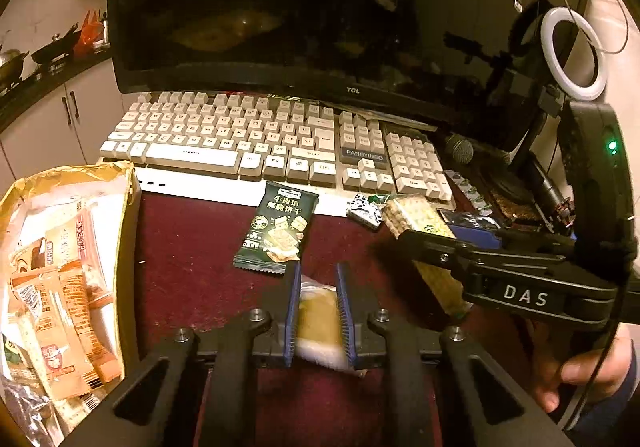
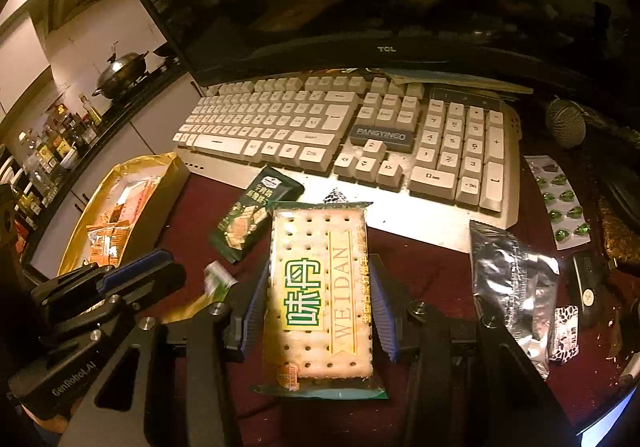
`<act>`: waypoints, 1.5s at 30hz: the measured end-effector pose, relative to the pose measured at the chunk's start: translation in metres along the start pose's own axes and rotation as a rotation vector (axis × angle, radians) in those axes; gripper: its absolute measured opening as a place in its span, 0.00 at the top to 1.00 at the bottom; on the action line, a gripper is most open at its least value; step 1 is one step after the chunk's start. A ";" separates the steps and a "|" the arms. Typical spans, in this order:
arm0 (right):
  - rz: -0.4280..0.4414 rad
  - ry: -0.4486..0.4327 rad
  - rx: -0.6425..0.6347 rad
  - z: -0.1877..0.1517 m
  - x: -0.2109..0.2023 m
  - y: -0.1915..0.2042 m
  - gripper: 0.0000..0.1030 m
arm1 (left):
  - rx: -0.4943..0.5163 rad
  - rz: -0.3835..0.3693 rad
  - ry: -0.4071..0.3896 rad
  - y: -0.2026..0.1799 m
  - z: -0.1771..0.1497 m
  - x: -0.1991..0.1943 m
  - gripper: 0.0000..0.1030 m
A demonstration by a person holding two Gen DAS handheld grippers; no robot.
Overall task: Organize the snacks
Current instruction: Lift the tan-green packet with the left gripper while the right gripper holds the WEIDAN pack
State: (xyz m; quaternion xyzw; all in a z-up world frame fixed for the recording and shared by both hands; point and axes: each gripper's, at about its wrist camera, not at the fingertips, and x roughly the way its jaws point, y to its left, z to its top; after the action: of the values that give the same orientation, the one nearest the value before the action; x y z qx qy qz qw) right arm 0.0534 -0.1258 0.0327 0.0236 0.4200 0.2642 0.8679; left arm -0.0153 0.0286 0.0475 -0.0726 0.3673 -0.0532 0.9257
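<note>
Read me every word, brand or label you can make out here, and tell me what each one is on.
"TCL": monitor bezel.
"PANGYINGO": keyboard badge.
"WEIDAN": cracker pack in the right gripper.
"DAS": right gripper's body, left wrist view.
"GenRobot.AI": left gripper body, right wrist view.
Green snack packet: Chinese print, too blurred.
Keycaps: mostly too small.

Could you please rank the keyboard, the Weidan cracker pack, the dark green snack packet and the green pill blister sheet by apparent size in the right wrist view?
1. Keyboard.
2. Weidan cracker pack, held in the right tongs, so nearness inflates it.
3-4. Dark green snack packet and pill blister sheet look alike; unranked.
</note>
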 end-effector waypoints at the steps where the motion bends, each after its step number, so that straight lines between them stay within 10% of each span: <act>1: 0.004 0.002 0.002 0.000 0.000 0.000 0.55 | -0.003 0.007 0.001 0.002 0.000 -0.001 0.83; 9: -0.001 0.009 0.017 0.000 0.002 -0.003 0.55 | 0.001 -0.010 0.082 0.008 -0.007 0.005 0.80; 12: -0.001 0.008 0.017 0.000 0.002 -0.003 0.55 | 0.010 -0.020 0.122 0.005 -0.014 0.011 0.42; 14: -0.001 0.008 0.018 0.000 0.002 -0.003 0.55 | 0.022 -0.022 0.131 0.001 -0.018 0.015 0.37; 17: 0.000 0.006 0.016 0.000 0.001 -0.003 0.55 | 0.070 0.008 0.129 -0.009 -0.022 0.019 0.37; 22: 0.000 0.003 0.014 0.000 0.000 -0.003 0.55 | 0.071 0.001 0.167 -0.011 -0.026 0.034 0.66; 45: 0.087 0.011 0.022 -0.001 -0.002 0.014 0.55 | 0.017 0.018 0.049 0.008 -0.014 -0.003 0.73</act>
State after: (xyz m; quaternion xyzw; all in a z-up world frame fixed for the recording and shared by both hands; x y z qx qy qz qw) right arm 0.0452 -0.1149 0.0376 0.0501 0.4262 0.2970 0.8530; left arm -0.0270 0.0354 0.0387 -0.0602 0.3899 -0.0499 0.9175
